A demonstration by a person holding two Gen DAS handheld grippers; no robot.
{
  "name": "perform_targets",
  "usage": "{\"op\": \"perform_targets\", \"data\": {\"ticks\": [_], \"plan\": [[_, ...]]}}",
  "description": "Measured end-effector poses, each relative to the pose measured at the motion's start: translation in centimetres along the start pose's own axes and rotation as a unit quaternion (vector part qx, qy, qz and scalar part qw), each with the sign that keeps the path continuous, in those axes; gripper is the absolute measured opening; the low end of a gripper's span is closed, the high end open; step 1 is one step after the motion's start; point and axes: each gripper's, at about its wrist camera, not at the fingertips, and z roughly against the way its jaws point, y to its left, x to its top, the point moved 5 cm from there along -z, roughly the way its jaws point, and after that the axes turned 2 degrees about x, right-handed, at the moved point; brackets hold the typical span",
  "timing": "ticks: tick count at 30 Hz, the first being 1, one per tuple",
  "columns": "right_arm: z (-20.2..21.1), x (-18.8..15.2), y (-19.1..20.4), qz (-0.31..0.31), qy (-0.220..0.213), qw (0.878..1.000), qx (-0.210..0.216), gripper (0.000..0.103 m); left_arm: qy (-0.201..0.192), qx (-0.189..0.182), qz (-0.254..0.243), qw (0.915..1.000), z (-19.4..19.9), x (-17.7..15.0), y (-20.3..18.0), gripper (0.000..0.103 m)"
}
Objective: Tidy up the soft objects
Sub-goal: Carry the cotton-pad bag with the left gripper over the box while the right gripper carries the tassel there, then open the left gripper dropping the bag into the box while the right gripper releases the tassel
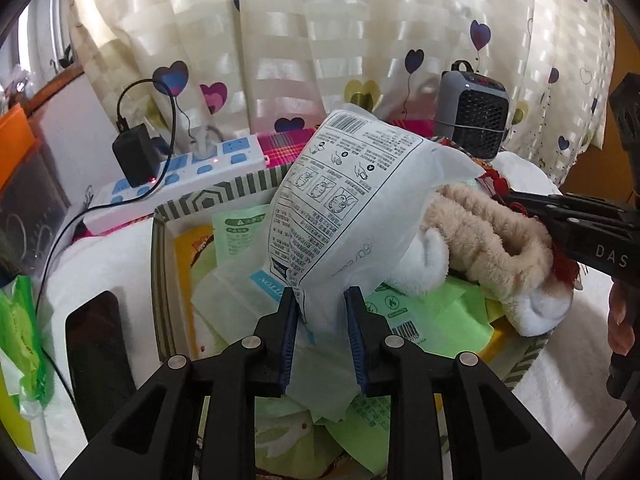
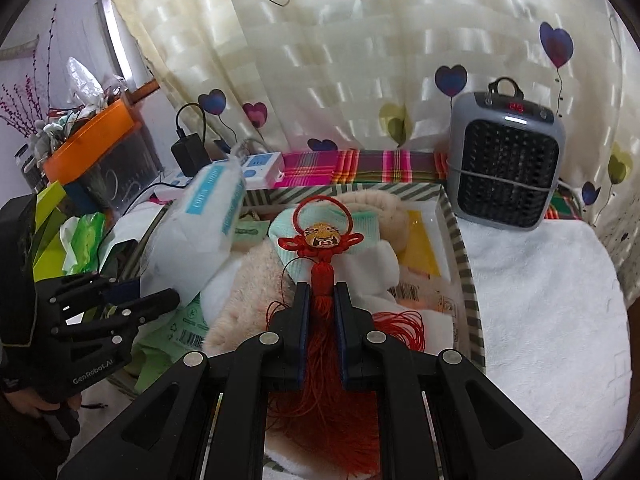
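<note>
**Over the box: both hands loaded, box just below**

Between the left fingers (image 1: 321,306) stands a white pack (image 1: 352,200), gripped at its lower edge; its long axis rises away from the fingers and leans toward the curtain (image 1: 280,20), so the bulk sits above and beyond the grip. The right fingers (image 2: 322,294) are clenched on a red tassel charm (image 2: 322,276), held at the neck just under the knot; its loop and small mask point forward, the fringe trails back beneath the fingers.

Below both lies the striped box (image 1: 208,194), already holding green sachets (image 1: 412,312), a plush toy (image 1: 492,248) and white cloth. My reading is that each item only needs lowering to go in: the pack hangs over the box's left part, the charm over the plush in the middle, so each hand is nearer its own side.

The left view shows the pack's printed back and the free space under it on the box floor; the charm there is mostly hidden behind the right gripper. The right view shows the charm whole and the pack's blue-labelled face. Farther off stand a heater (image 2: 506,164) and a power strip (image 1: 176,176).
</note>
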Motion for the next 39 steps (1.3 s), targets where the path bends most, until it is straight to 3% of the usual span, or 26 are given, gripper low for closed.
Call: {"op": "perform_targets", "data": {"ticks": [14, 17, 19, 21, 25, 27, 37, 39], "plan": [[1.0, -0.4, 0.4, 0.023, -0.001, 1.000, -0.021, 0.017, -0.016, 0.009, 0.008, 0.9998, 1.6, -0.8, -0.6, 0.035], [2.0, -0.5, 0.6, 0.024, -0.012, 0.999, -0.022, 0.031, -0.020, 0.001, 0.012, 0.9997, 2.6, -1.1, -0.9, 0.038], [2.9, -0.6, 0.8, 0.027, -0.018, 0.999, -0.023, 0.046, -0.024, 0.000, 0.014, 0.9996, 3.3, -1.3, -1.1, 0.038], [3.9, -0.8, 1.0, 0.025, -0.025, 0.999, -0.019, 0.051, -0.026, 0.004, 0.012, 0.9996, 4.0, -1.6, -1.3, 0.043], [6.0, -1.4, 1.3, 0.016, -0.038, 0.999, -0.008, 0.053, -0.046, 0.020, -0.005, 0.9987, 6.3, -2.2, -2.3, 0.047], [7.0, -1.8, 1.6, 0.018, -0.043, 0.999, -0.009, 0.053, -0.049, 0.007, -0.006, 0.9987, 7.4, -2.5, -2.8, 0.047], [11.8, -4.9, 2.8, 0.008, -0.060, 0.998, 0.009, 0.053, -0.076, 0.018, -0.032, 0.9964, 12.4, -4.4, -5.3, 0.048], [12.6, -5.7, 3.2, 0.010, -0.061, 0.998, 0.012, 0.053, -0.078, 0.007, -0.032, 0.9964, 13.1, -4.9, -5.7, 0.048]]}}
